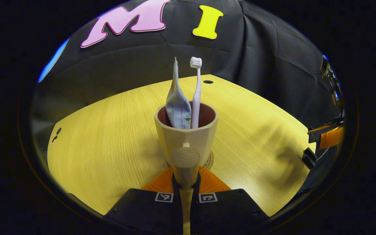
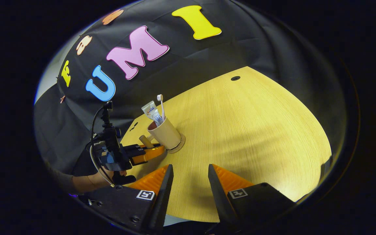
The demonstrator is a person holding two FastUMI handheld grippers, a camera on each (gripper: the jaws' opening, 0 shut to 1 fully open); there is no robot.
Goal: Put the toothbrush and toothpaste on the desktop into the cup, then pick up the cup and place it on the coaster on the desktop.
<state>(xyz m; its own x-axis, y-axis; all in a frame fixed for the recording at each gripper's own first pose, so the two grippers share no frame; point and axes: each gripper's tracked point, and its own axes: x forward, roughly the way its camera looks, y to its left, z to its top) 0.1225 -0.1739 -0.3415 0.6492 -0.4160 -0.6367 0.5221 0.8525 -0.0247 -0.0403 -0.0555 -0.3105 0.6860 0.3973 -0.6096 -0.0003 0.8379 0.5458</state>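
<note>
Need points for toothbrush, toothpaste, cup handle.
toothbrush (image 1: 196, 98), left gripper view, on its shaft above the rim.
toothpaste (image 1: 176, 101), left gripper view, on the tube body.
cup handle (image 1: 185, 158), left gripper view, on its round wooden end.

Desk (image 1: 116, 130): pale wood-grain top, smooth, slight sheen. My cup (image 1: 188, 133): matt cream outside, glossy brown inside, handle (image 1: 185, 161) of bare wood. Wall (image 1: 266, 58): matt black cloth.

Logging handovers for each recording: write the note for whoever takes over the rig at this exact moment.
Left gripper: shut on the cup handle.
Right gripper: open, holding nothing, hanging over the desktop away from the cup.
Cup: upright on the coaster.
Toothbrush and toothpaste: standing in the cup.
Done: both items loaded, and the cup looks set on the coaster.
Left: open the left gripper and back off without tipping the cup.
</note>
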